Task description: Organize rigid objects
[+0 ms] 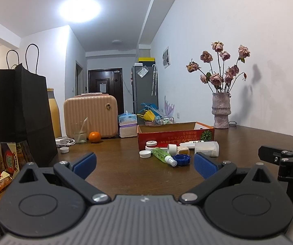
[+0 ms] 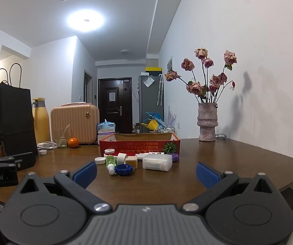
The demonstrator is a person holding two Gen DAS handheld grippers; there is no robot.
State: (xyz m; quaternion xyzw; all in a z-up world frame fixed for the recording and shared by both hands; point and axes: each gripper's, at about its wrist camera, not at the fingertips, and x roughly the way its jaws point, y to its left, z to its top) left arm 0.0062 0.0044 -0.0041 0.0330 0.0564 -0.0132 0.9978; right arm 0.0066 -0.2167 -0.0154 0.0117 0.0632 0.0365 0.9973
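1. jaws of the left gripper (image 1: 144, 164) stand wide apart with nothing between the blue pads, low in the frame over the brown desk (image 1: 115, 163).
2. jaws of the right gripper (image 2: 146, 172) are likewise spread wide and hold nothing, low in the frame of the right wrist view.
3. just above the centre of both frames, a small heap of rigid objects lies on the desk in front of a red cardboard box (image 1: 176, 136), close against its front wall.
4. the heap holds a green spray bottle (image 1: 162, 155) lying on its side, a blue ridged cap (image 1: 182, 159) just right of the bottle's nozzle, a white ridged cap (image 1: 145, 153) at the left, and a white jar (image 1: 150, 145) behind it.
5. a clear rectangular container (image 2: 157, 162) with white contents lies at the right end of the heap, and a small yellow-faced cube (image 2: 131, 161) sits between it and the bottle; a purple cap (image 2: 175, 157) peeks out behind the container.
6. in the left part of the frames stand a black paper bag (image 1: 21, 114), a yellow bottle (image 2: 40, 120), a peach case (image 1: 90, 116), a glass (image 1: 80, 132) and an orange (image 1: 94, 137); another white cap (image 1: 64, 150) lies near the bag.
7. a vase of dried roses (image 1: 221, 110) stands in the right part, near the wall.
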